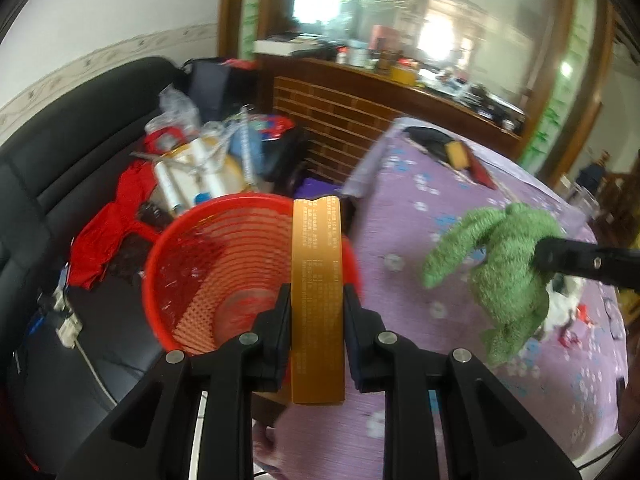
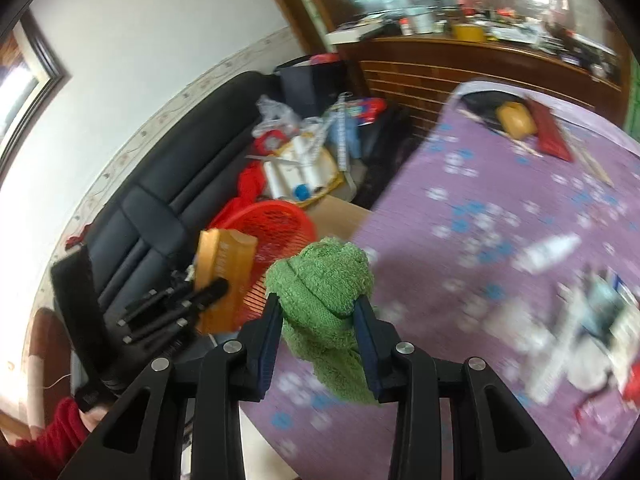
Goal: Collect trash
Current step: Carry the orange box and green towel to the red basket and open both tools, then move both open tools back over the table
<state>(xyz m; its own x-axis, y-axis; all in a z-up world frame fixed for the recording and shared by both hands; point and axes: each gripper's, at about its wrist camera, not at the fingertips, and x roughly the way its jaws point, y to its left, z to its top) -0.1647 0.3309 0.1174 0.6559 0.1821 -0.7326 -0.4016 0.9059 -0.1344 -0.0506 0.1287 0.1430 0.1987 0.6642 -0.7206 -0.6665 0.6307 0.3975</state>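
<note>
The only print in view stands on the gold-coloured box (image 1: 317, 300), on the narrow face turned toward the left wrist camera. It runs in several dense blocks of small pale characters along the length of that face. The characters are too small and too blurred to be read, and their script cannot be told. In the right wrist view the same box (image 2: 224, 264) shows faint lines only. No other legible text, brand, number or sign appears.
</note>
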